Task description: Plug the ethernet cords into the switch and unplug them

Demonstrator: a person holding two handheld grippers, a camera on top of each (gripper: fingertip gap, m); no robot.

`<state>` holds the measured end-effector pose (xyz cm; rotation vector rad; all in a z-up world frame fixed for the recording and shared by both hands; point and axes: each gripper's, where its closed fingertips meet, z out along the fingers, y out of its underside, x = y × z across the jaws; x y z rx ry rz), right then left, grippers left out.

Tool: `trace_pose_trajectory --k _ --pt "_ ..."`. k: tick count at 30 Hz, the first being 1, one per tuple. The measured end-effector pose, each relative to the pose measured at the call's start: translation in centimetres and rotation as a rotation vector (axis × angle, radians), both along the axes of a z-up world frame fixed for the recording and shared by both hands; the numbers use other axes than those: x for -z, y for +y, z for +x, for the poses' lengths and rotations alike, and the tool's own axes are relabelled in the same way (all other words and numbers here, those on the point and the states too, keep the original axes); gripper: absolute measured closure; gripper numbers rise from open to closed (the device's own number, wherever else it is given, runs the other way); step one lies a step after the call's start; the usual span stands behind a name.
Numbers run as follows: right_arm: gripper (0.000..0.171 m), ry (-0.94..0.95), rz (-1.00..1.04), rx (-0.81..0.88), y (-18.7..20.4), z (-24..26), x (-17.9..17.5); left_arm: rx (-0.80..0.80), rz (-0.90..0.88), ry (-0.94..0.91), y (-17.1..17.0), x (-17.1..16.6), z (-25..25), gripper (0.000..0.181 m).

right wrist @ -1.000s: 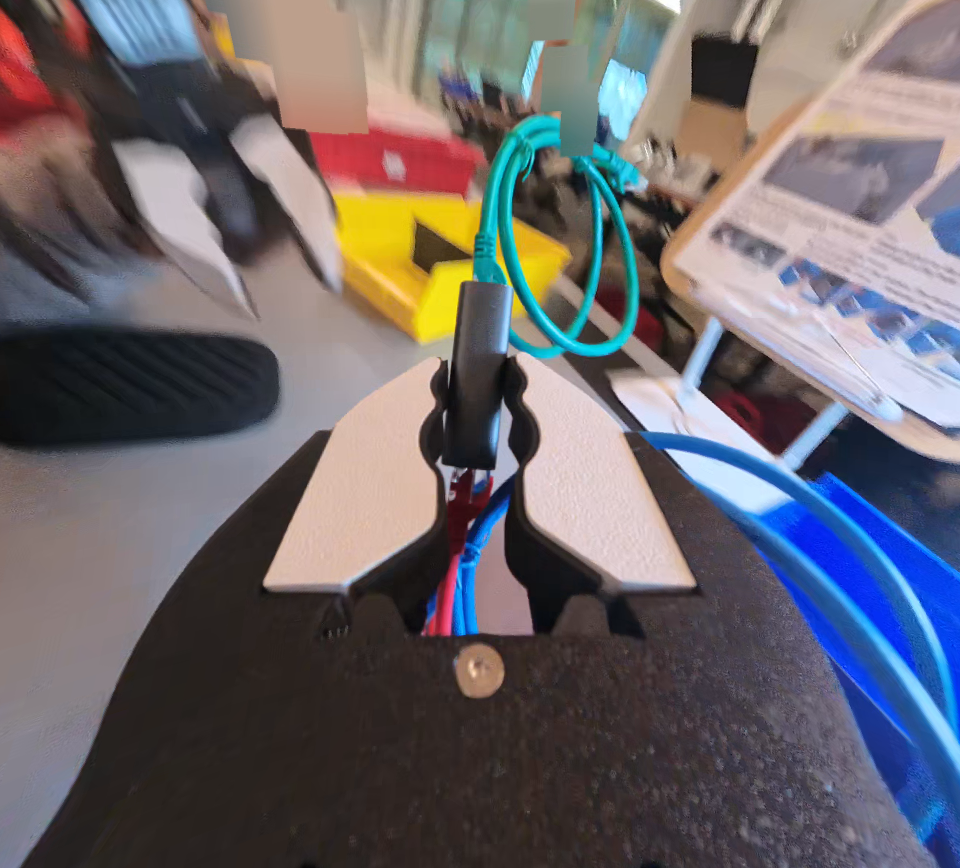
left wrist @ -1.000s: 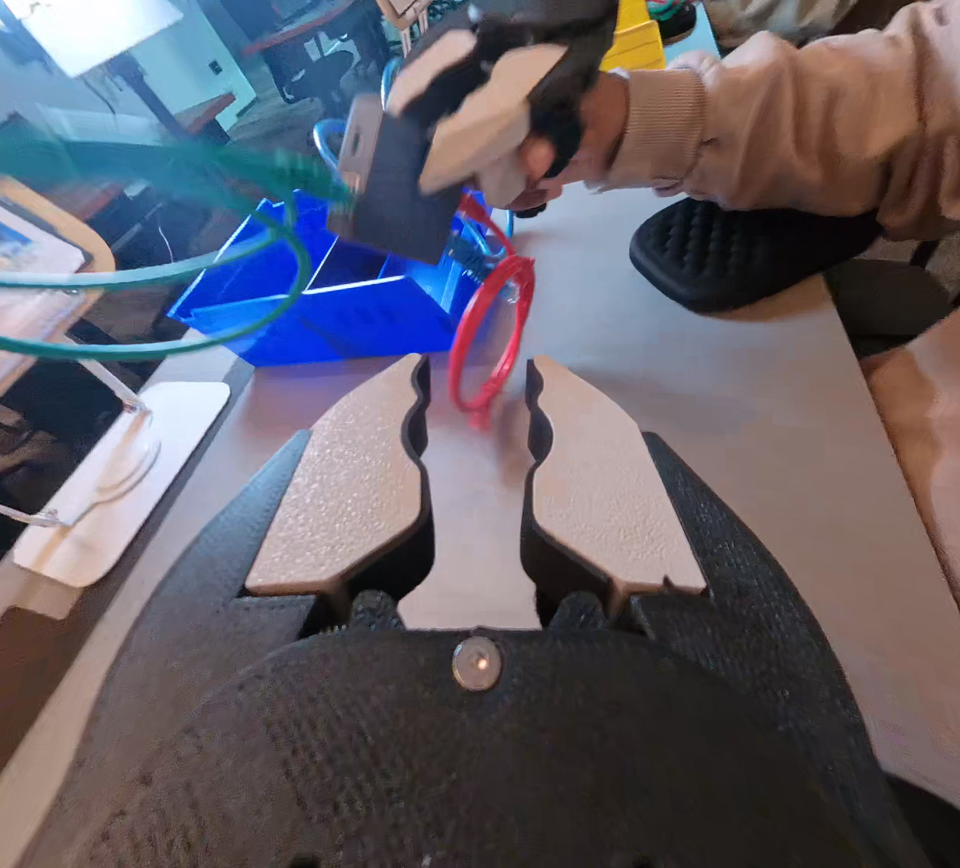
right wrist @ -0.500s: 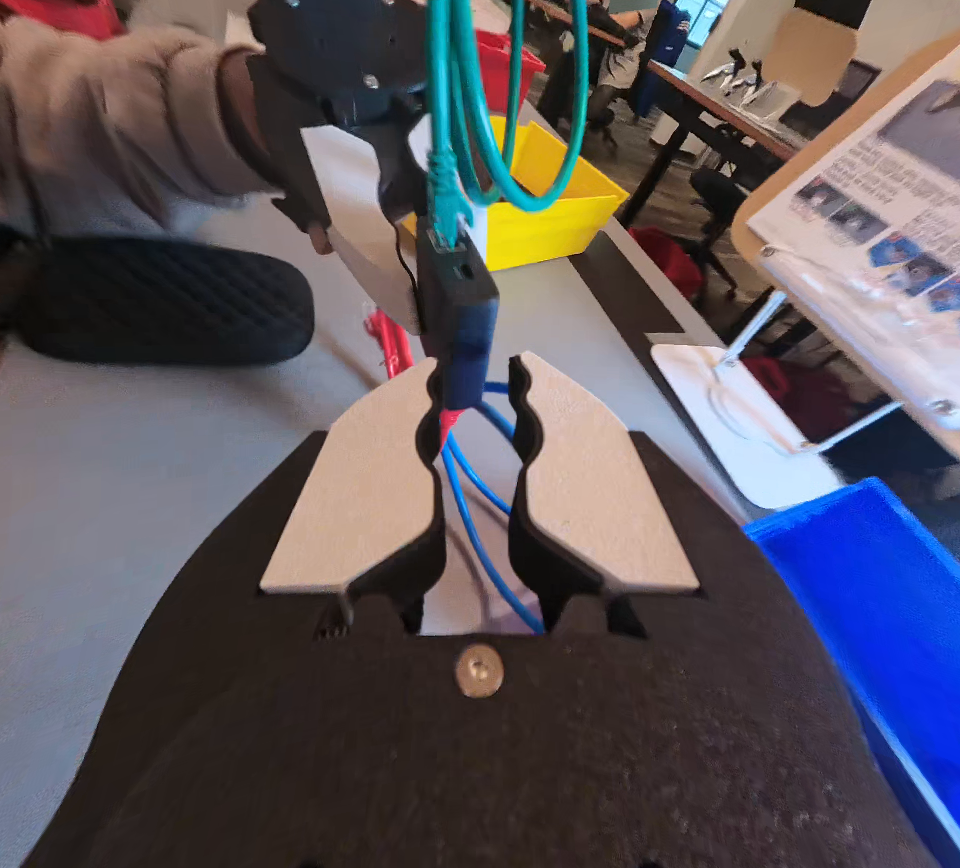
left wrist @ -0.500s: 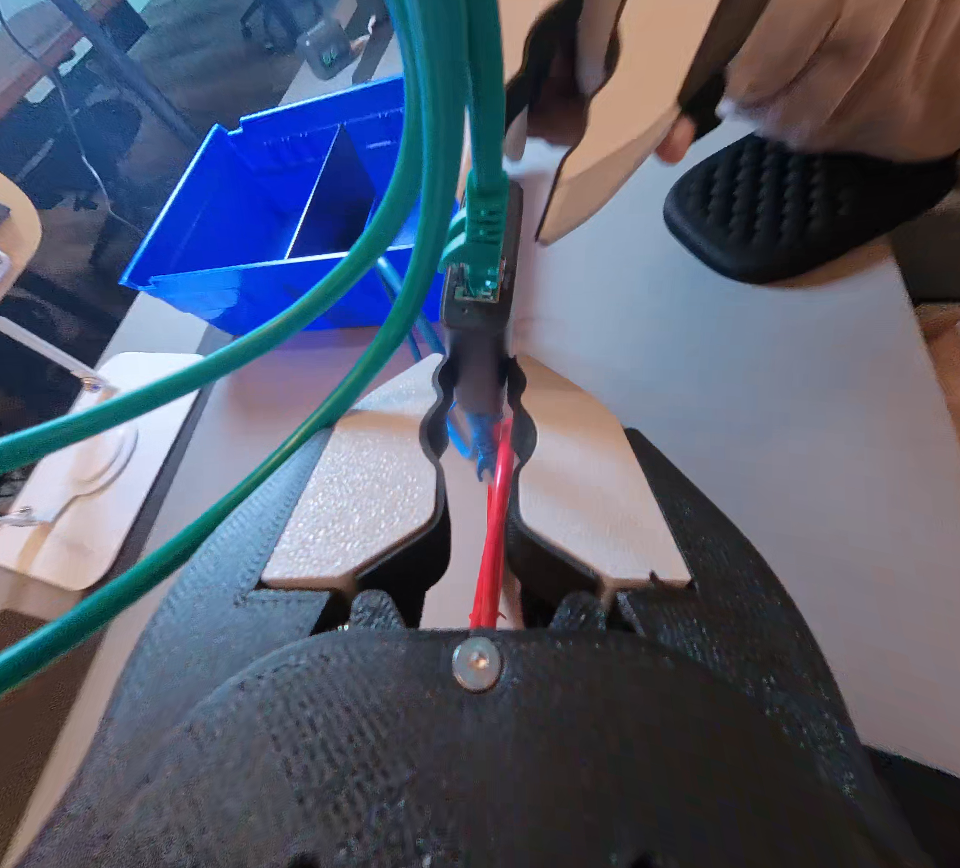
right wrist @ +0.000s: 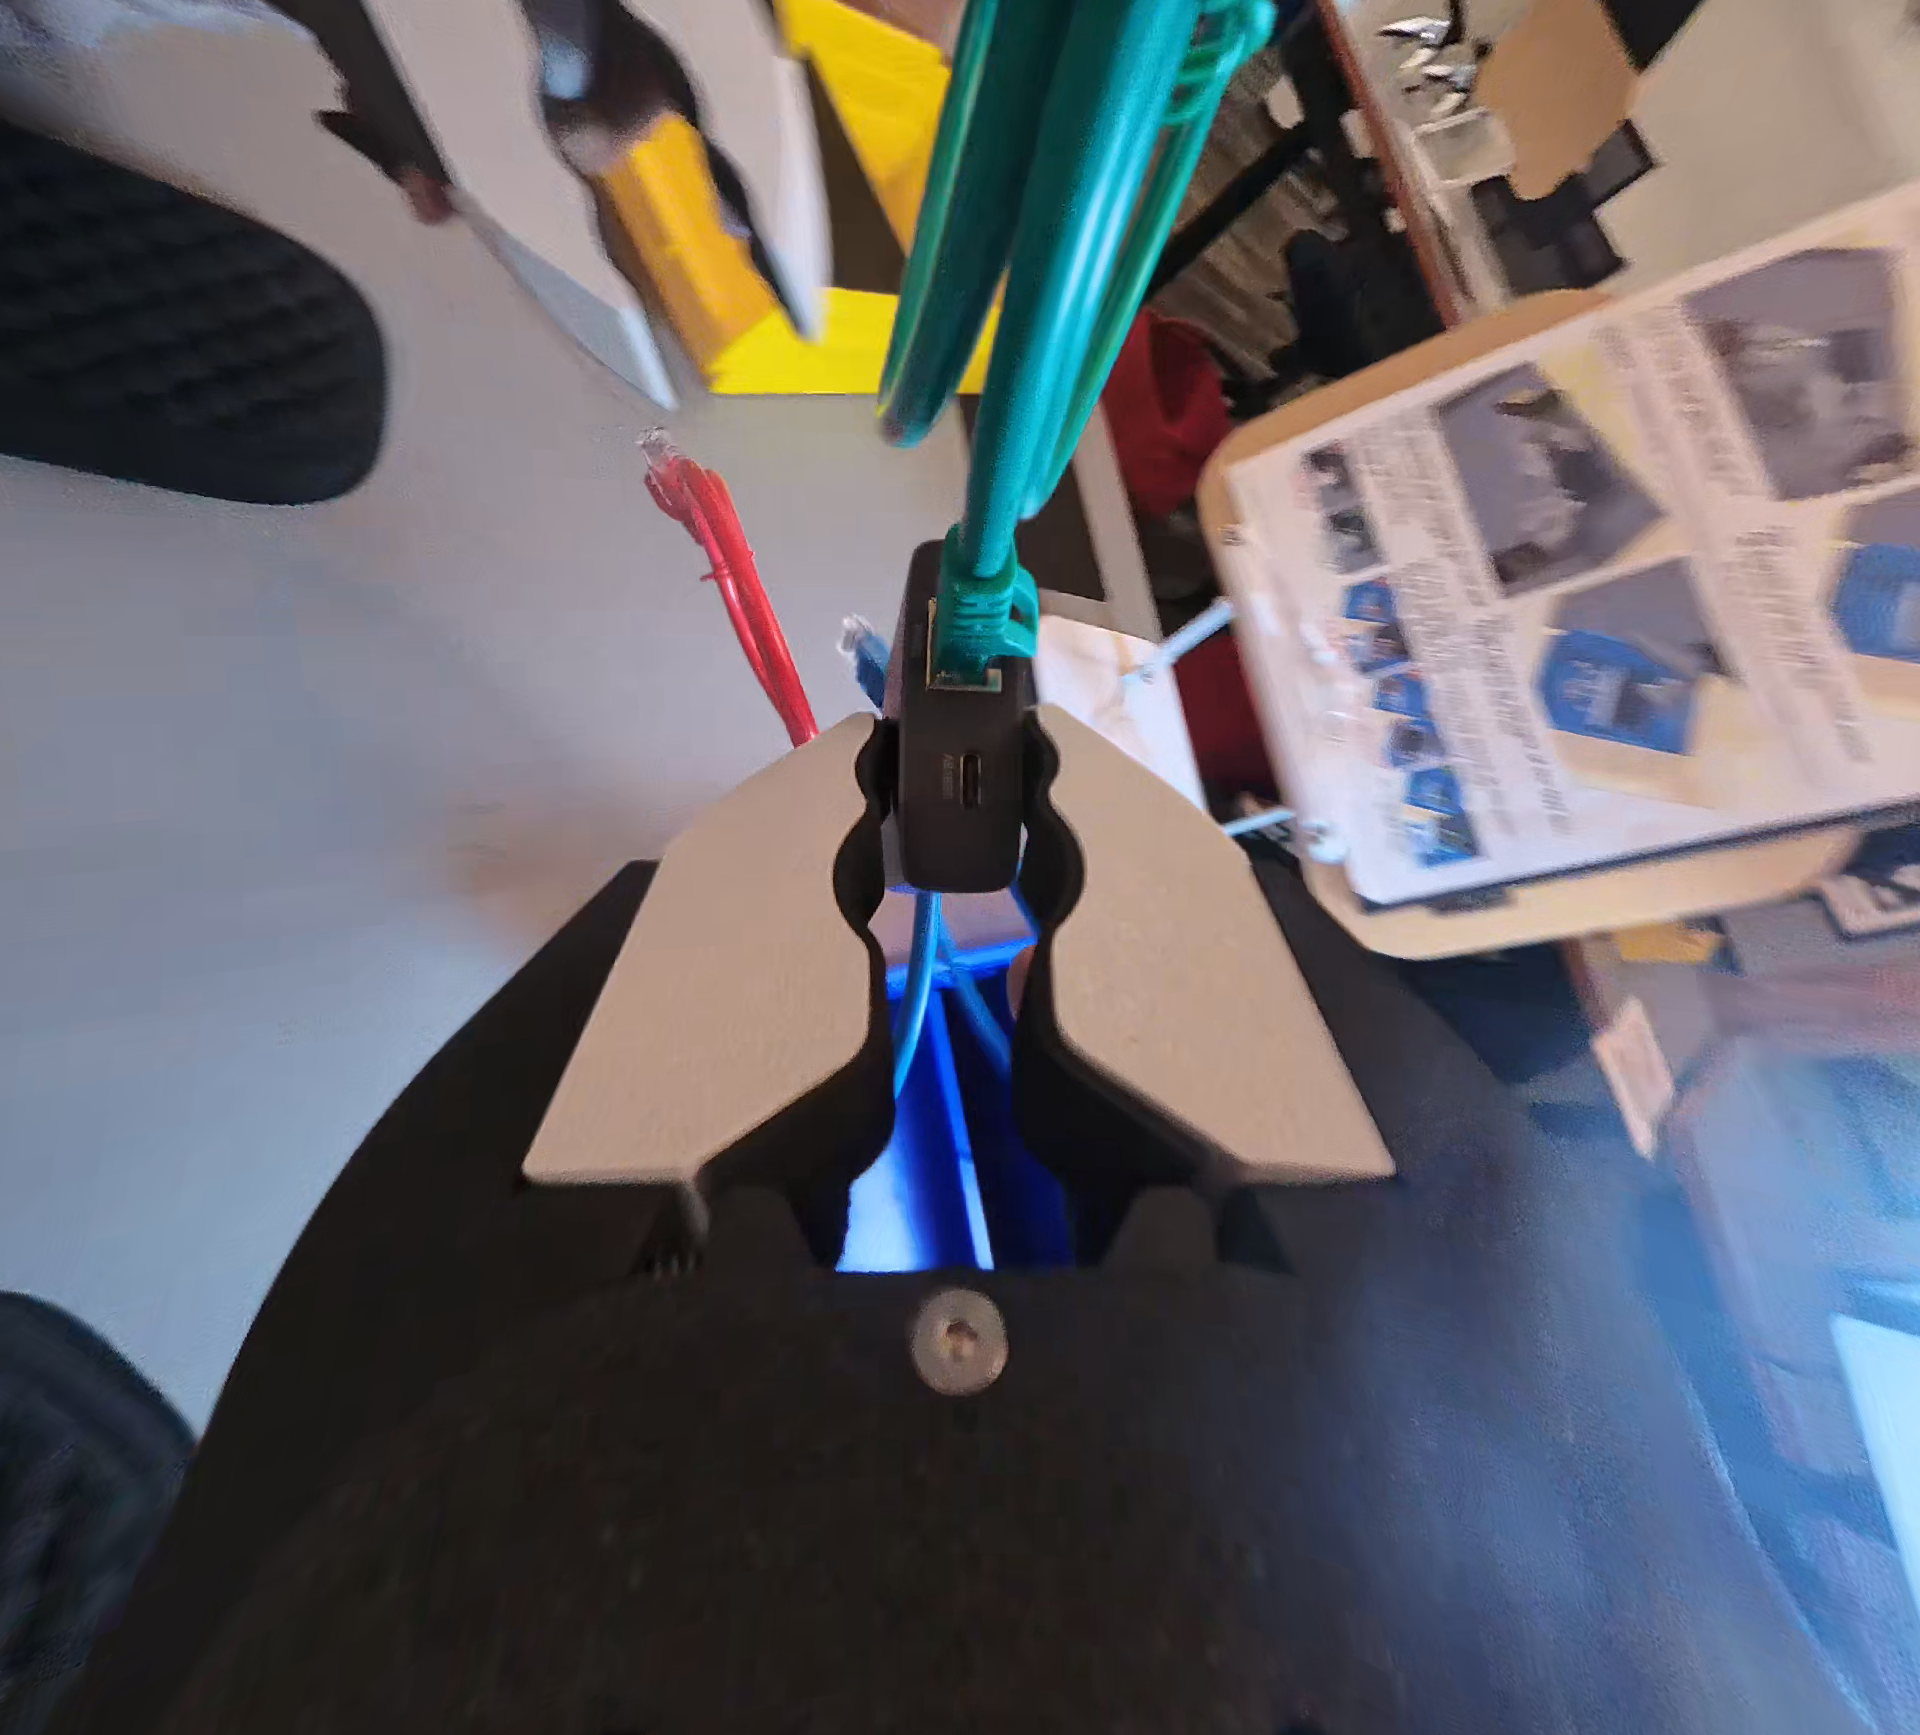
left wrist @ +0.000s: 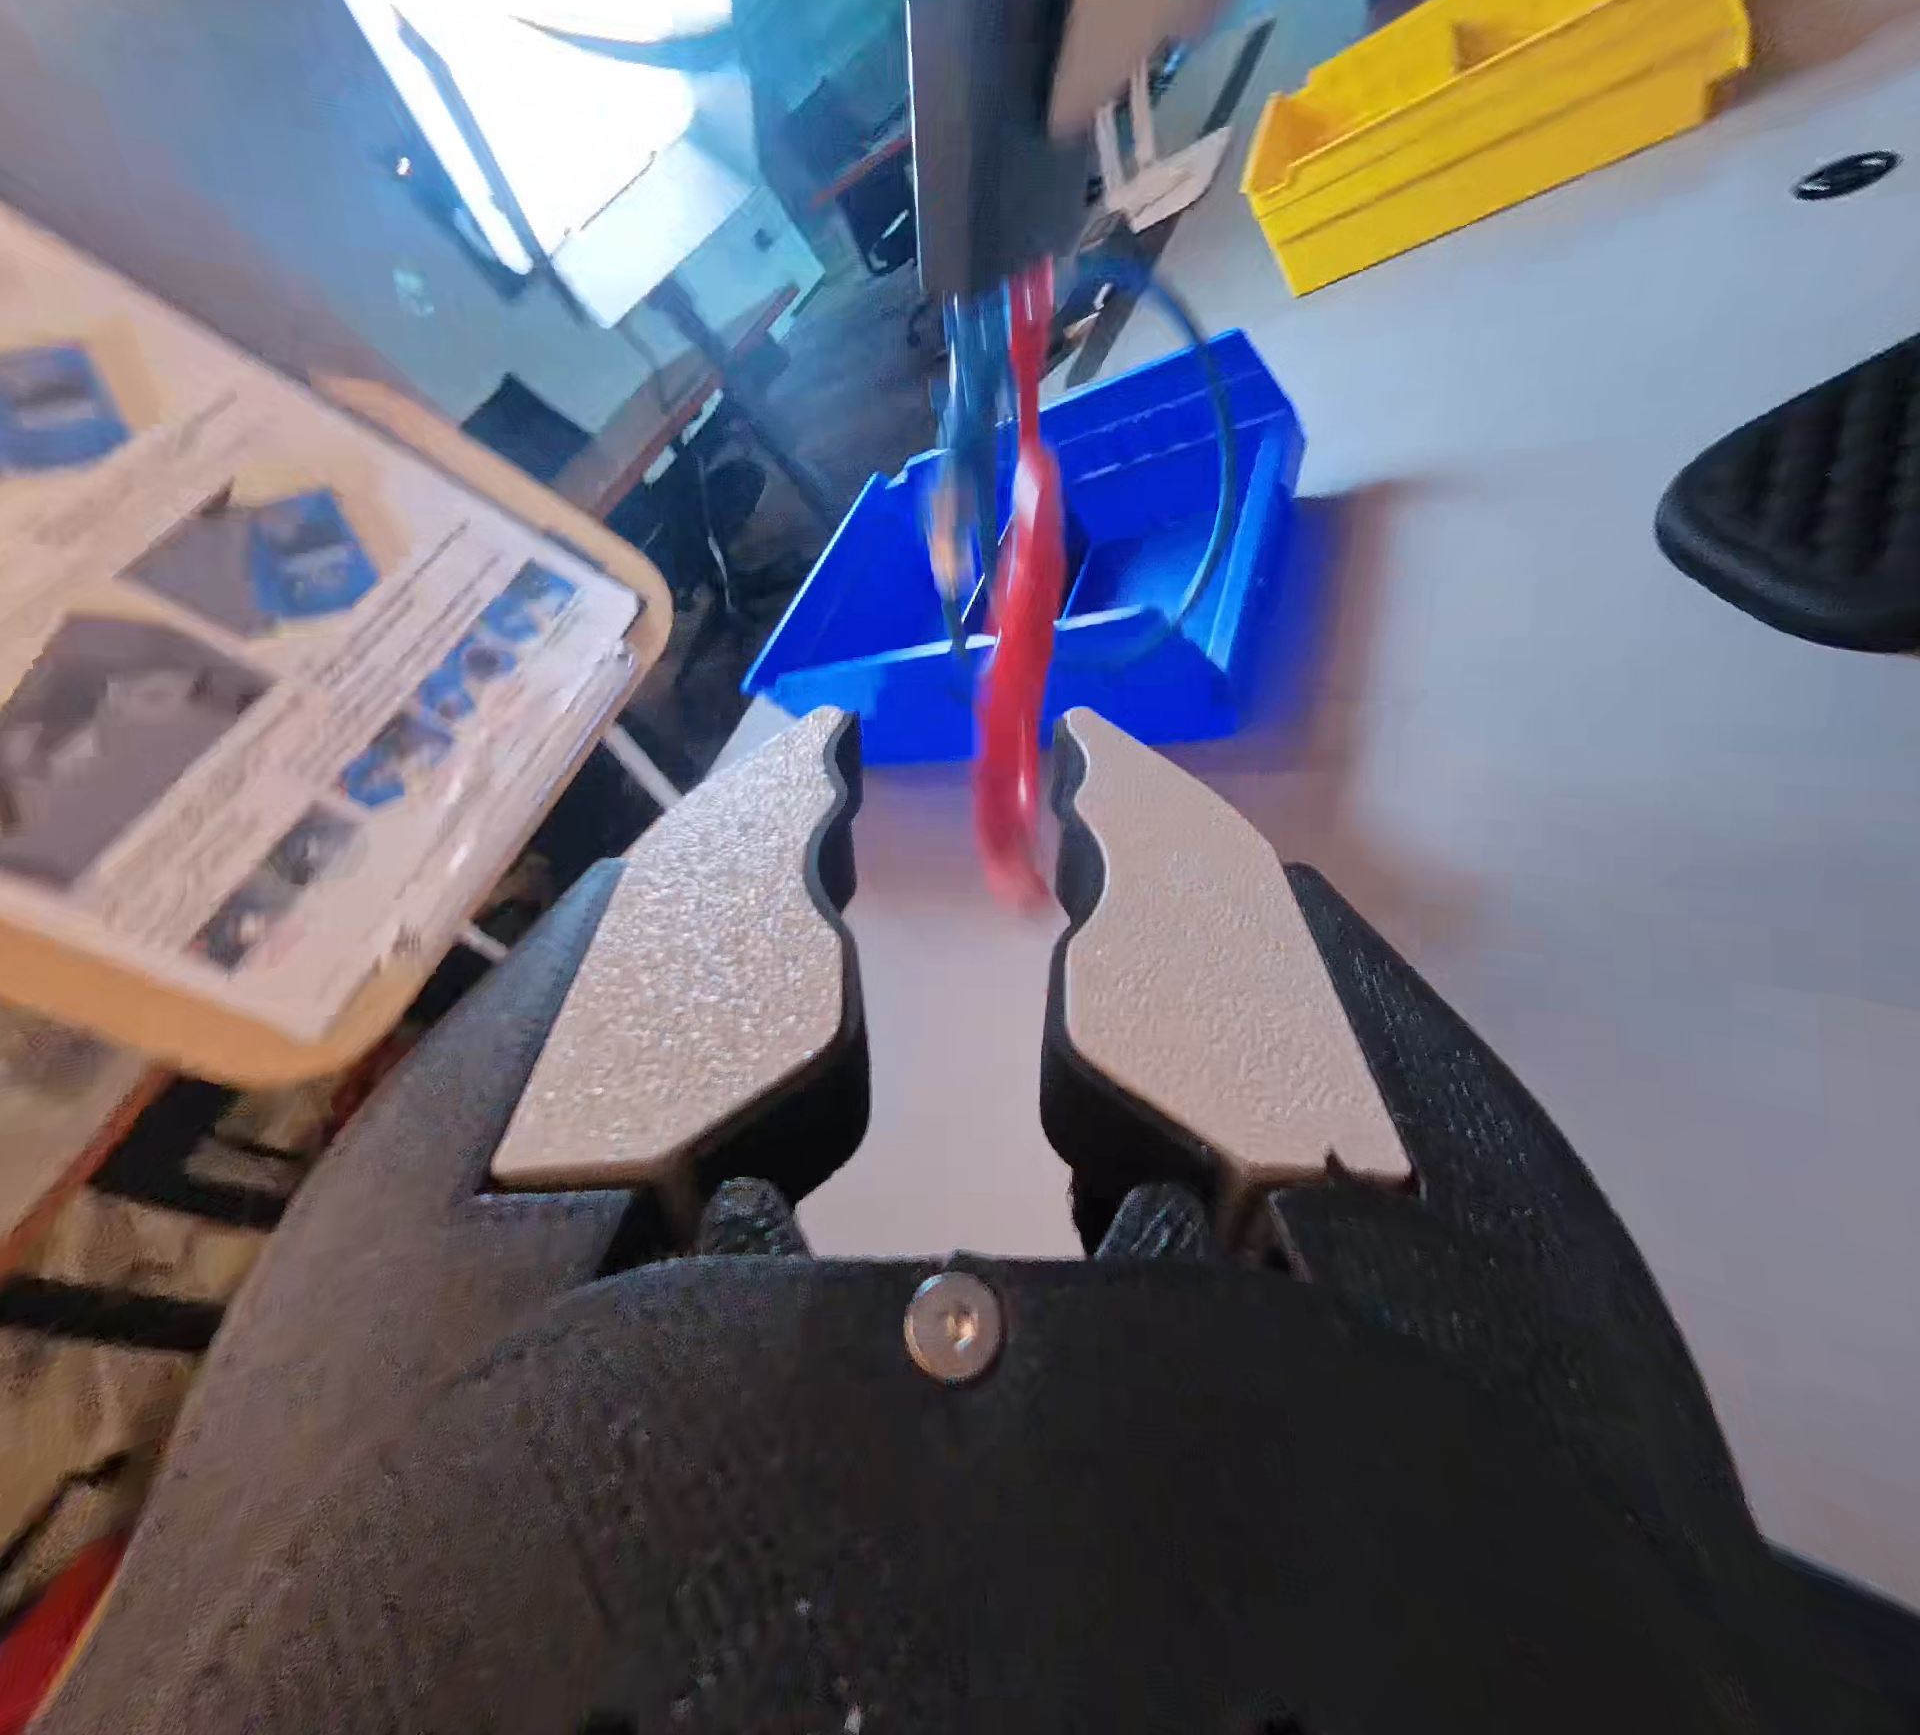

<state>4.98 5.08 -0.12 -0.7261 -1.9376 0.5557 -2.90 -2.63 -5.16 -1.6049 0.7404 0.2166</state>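
Observation:
My right gripper (right wrist: 951,729) is shut on the small black switch (right wrist: 956,802) and holds it upright in the air above the blue bin. A green ethernet cord (right wrist: 977,625) is plugged into the switch's top port and its bundled loops rise out of view. A red cord (right wrist: 738,573) and a blue cord (right wrist: 862,646) stick out from behind the switch. My left gripper (left wrist: 956,740) is open and empty, below the blurred switch (left wrist: 982,127). The red cord (left wrist: 1013,698) hangs down between its fingertips. The left gripper also shows in the right wrist view (right wrist: 717,335), open.
A blue bin (left wrist: 1226,646) stands on the grey table under the switch. A yellow bin (left wrist: 1496,75) stands farther back. A black padded armrest (left wrist: 1818,522) lies at the right. A poster board (left wrist: 260,646) stands off the table's left edge. Some 12 centimetres of space lies between my two pairs of fingers.
Half a second ago my left gripper was closed around the switch and the right was open. Now the right is shut on the switch, and the left has opened and dropped below it.

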Motion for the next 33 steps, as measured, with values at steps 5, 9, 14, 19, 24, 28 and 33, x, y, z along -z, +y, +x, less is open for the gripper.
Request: trace_pose_trajectory --k 5,9,14,19,24,28,33 --pt "0.149 0.014 0.163 0.155 7.6 -1.2 -6.2 -0.130 -0.092 -0.090 -2.2 6.1 -6.5 0.145" --pt "0.149 -0.043 0.213 0.256 13.2 -3.4 -7.0 -0.214 -0.191 -0.100 -3.1 12.4 -10.1 0.145" --pt "0.149 -0.148 0.166 0.340 19.4 -6.9 0.0 -0.213 -0.252 -0.094 -4.0 15.8 -10.9 0.145" --pt "0.149 -0.246 0.003 0.342 22.9 -8.9 11.5 -0.235 -0.239 -0.061 -4.8 16.2 -11.8 0.145" --pt "0.149 -0.370 -0.056 0.312 22.2 -10.2 17.6 -0.267 -0.205 -0.091 -4.8 15.7 -12.9 0.145" --pt "0.149 -0.327 -0.037 0.331 22.3 -10.5 17.9 -0.283 -0.195 -0.091 -4.7 15.7 -13.3 0.145" --pt "0.146 -0.207 -0.021 0.317 20.3 -10.0 15.6 -0.324 -0.202 -0.044 -4.6 16.3 -14.1 0.145"
